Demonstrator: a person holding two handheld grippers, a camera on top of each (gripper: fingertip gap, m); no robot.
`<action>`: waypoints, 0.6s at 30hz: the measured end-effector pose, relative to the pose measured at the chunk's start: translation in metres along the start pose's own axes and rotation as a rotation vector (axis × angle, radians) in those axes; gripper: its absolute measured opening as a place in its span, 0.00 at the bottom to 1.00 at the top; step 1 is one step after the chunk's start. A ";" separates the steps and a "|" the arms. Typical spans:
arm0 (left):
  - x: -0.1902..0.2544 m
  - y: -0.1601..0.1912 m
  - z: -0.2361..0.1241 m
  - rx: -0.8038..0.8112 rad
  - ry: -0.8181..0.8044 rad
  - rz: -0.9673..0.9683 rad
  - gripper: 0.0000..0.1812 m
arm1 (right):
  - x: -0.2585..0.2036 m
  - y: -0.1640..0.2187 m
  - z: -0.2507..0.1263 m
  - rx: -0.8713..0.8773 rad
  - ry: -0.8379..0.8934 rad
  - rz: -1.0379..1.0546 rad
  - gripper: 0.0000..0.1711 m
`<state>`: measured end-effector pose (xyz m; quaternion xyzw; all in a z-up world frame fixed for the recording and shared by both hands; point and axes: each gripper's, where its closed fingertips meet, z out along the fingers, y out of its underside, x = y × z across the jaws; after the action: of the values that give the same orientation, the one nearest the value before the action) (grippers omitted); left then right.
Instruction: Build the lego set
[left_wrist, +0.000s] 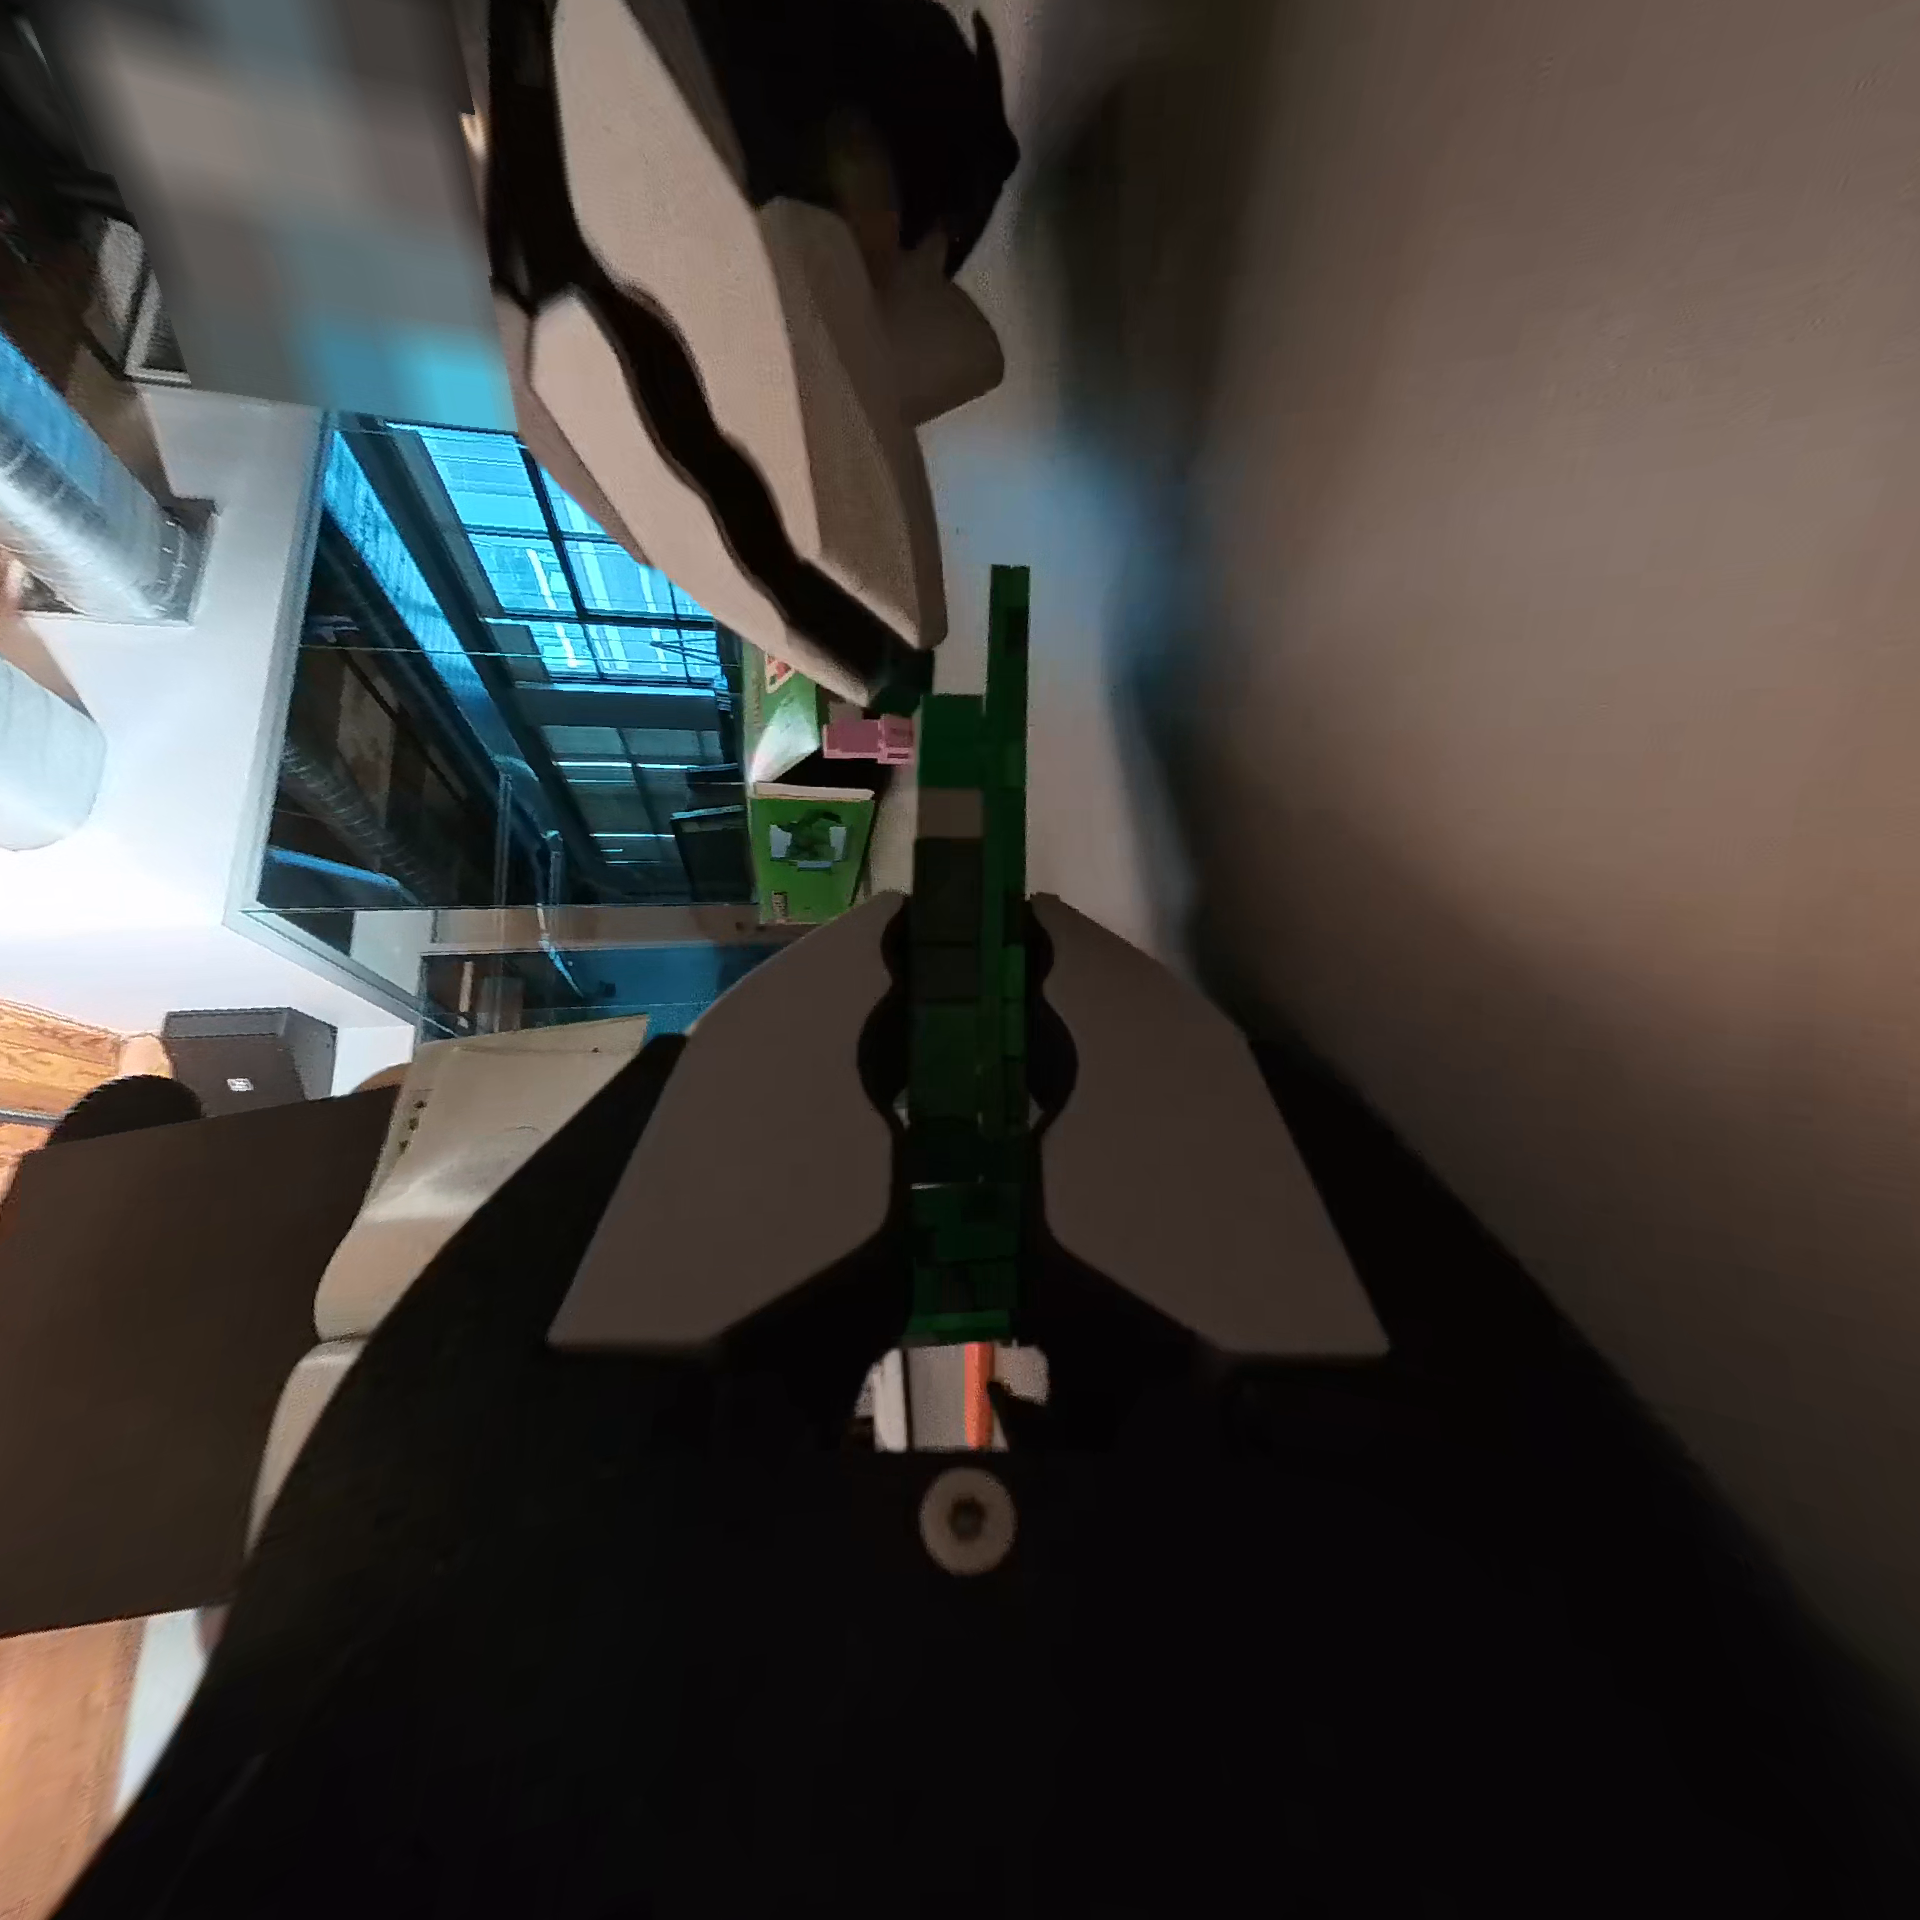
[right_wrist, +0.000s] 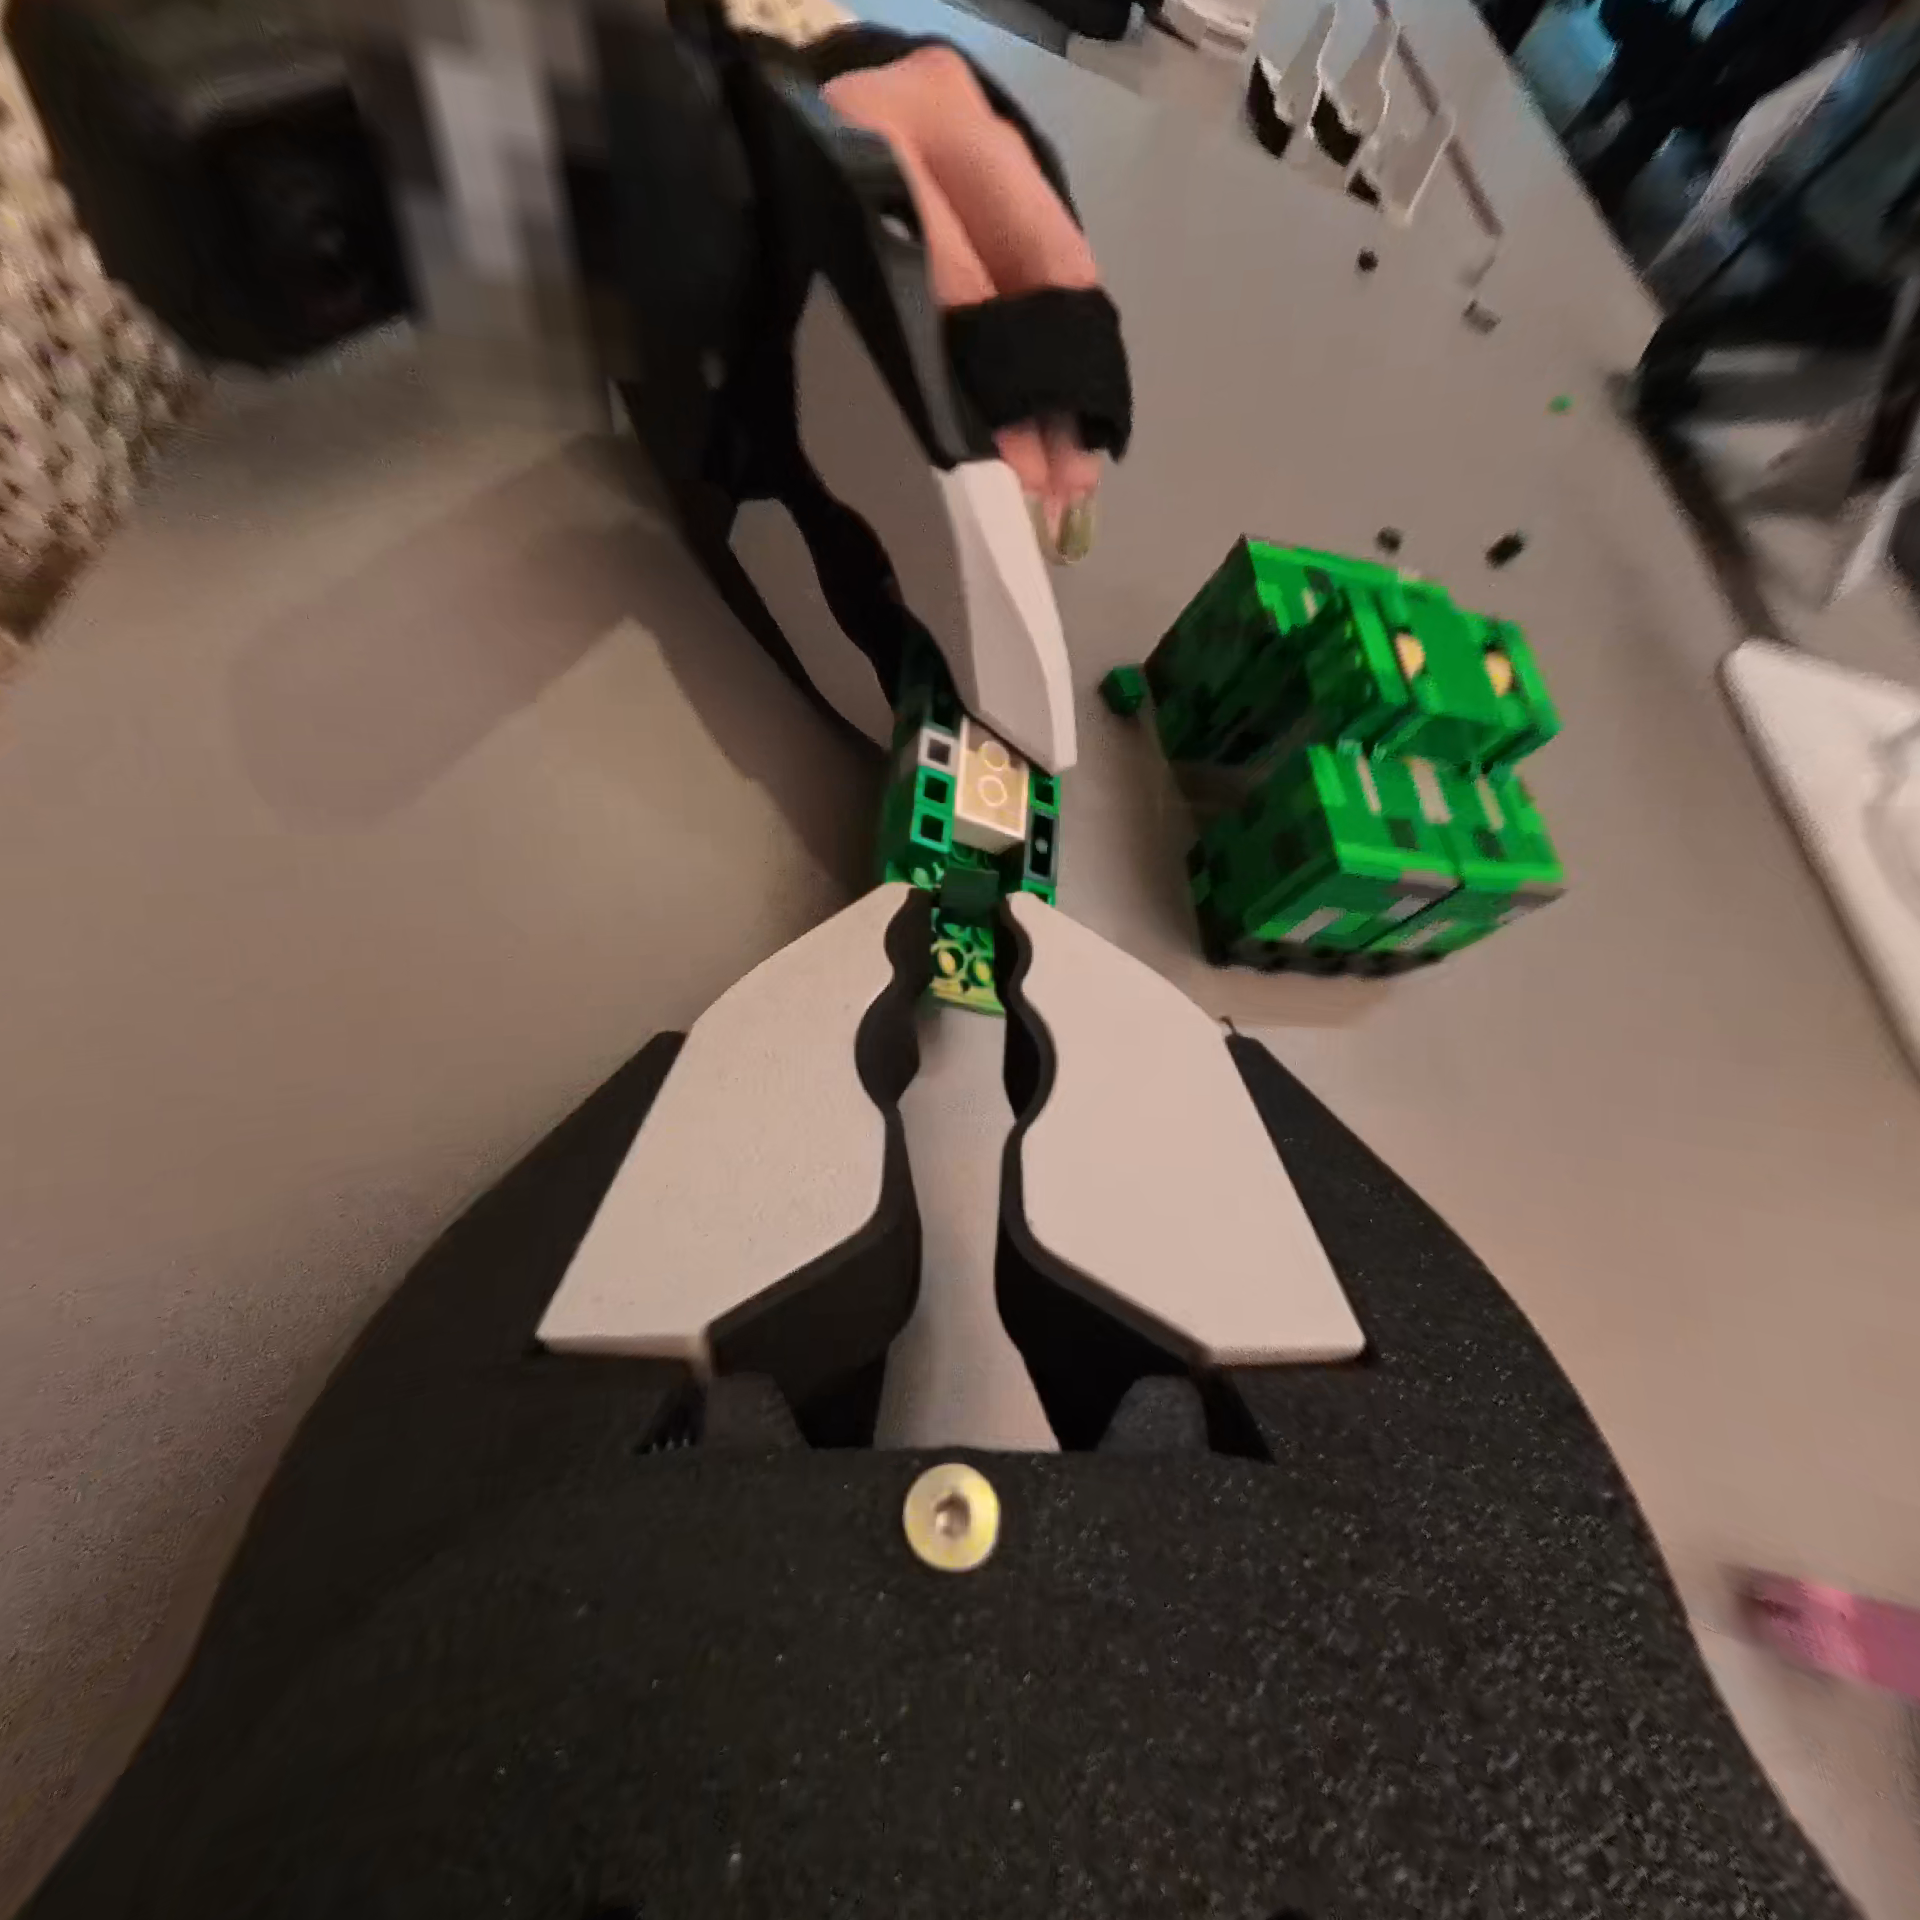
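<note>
Left gripper: fingers clenched on green lego assembly.
Right gripper: fingers pinching its end.
Handling: light, rigid, likely pops apart; grip flat sides.

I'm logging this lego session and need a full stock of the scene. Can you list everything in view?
green lego assembly: one, green with a grey brick, clamped in both grippers
finished lego blocks: one stacked cluster, green with dark patches, on the table right of the grippers
small green piece: one, beside that cluster
dark small pieces: a few, scattered farther back
pink piece: one, blurred, lower right edge
green boxes: two, far end of the table
table: one, grey
left gripper: grey fingers, shut on the assembly
right gripper: grey fingers, on the assembly's near end
person's hand: one, black fingerless glove, holding the left gripper
</note>
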<state>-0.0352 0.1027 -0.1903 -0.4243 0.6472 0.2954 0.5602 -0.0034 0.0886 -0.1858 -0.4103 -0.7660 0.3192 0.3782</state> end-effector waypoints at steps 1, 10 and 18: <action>0.001 0.000 0.000 0.000 0.014 -0.018 0.10 | -0.001 -0.002 0.000 -0.004 0.026 -0.084 0.06; 0.004 0.003 0.002 -0.011 0.058 -0.065 0.10 | 0.001 0.001 0.007 -0.141 0.221 -0.538 0.06; 0.005 0.004 0.002 -0.015 0.071 -0.083 0.10 | 0.000 0.001 0.007 -0.164 0.241 -0.618 0.06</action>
<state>-0.0377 0.1051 -0.1963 -0.4653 0.6462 0.2615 0.5455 -0.0085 0.0880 -0.1902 -0.2226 -0.8269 0.0759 0.5108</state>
